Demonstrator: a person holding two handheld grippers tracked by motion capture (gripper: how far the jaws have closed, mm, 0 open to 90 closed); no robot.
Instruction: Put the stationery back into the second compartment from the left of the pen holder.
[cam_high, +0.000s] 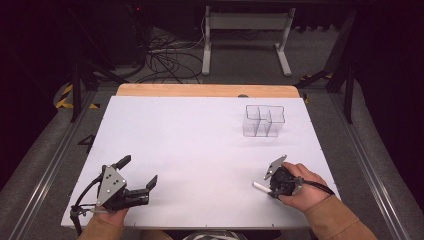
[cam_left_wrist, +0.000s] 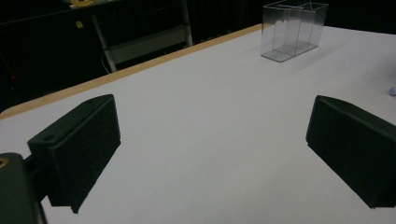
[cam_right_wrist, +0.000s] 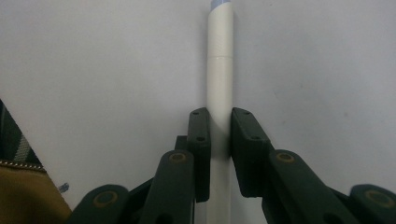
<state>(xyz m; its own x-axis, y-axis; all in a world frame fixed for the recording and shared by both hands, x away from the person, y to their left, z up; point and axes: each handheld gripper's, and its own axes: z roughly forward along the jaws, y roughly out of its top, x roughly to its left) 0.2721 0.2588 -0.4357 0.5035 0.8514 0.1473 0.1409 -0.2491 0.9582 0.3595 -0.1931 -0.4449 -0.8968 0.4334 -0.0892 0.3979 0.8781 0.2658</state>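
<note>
White foam-board covers the tabletop (cam_high: 200, 150), and on it, near the front right corner, lies a white pen (cam_right_wrist: 219, 93). The right gripper (cam_high: 274, 186) is clenched on this pen: in the right gripper view both black jaws press against its barrel from either side, with no gap between pad and barrel. The pen runs straight out ahead between the jaws, a seam ringing it partway along and a bluish tip at its far end. In the high view a short white stub of the pen (cam_high: 260, 186) sticks out of the gripper toward the left, low over the board; whether it touches the board I cannot tell. The right hand (cam_high: 300, 185), in a tan sleeve, wraps the gripper from the front edge.

Near the front left corner the left gripper (cam_high: 140, 176) rests low, released, its jaws spread wide with bare board between them; it holds and touches nothing that can be seen.

Toward the back right corner stands a clear box (cam_high: 264, 120), split into compartments, well apart from both grippers. It also shows far off in the left gripper view (cam_left_wrist: 293, 30)
</note>
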